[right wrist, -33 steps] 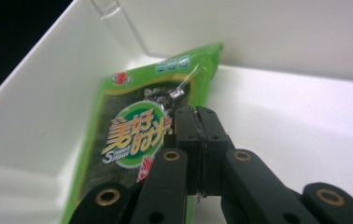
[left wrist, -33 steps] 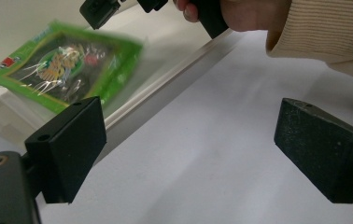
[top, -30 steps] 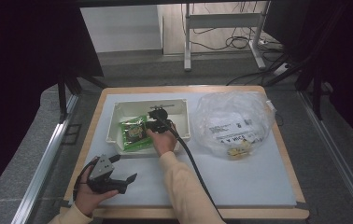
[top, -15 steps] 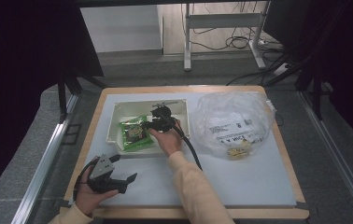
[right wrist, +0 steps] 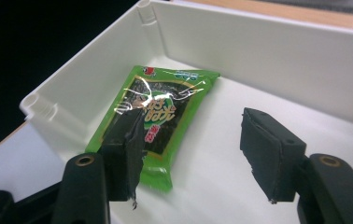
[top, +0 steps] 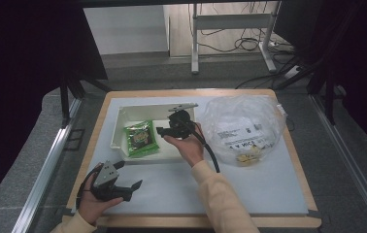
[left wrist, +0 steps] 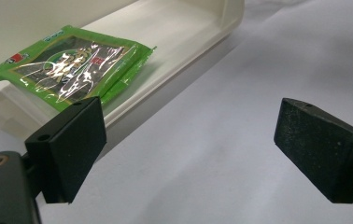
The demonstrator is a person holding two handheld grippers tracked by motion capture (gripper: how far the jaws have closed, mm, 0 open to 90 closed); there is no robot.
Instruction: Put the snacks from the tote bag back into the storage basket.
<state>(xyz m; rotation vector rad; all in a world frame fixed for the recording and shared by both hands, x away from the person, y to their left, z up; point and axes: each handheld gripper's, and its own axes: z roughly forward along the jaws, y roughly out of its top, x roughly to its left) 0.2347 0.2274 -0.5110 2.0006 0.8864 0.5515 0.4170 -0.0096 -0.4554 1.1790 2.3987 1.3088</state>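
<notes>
A green seaweed snack packet (top: 140, 137) lies flat in the left half of a white tray (top: 147, 108). My right gripper (top: 164, 131) hovers over the tray just right of the packet. Its jaws have just been opening and stand open with nothing between them. In the right gripper view the packet (right wrist: 160, 112) lies on the tray floor below and beyond the right gripper (right wrist: 193, 149). My left gripper (top: 130, 189) rests open on the table near the front left edge. From the left gripper (left wrist: 188, 149) the packet (left wrist: 76, 67) shows over the tray wall (left wrist: 184, 42).
A large clear plastic bag (top: 242, 126) with more packets inside lies right of the tray. The white mat (top: 259, 194) covers the wooden table. The tray's back wall (right wrist: 258, 42) rises behind the packet.
The right gripper has let go of the packet, opened its jaws, and risen up and to the right away from it. The packet stays in the tray. The left hand has kept still.
</notes>
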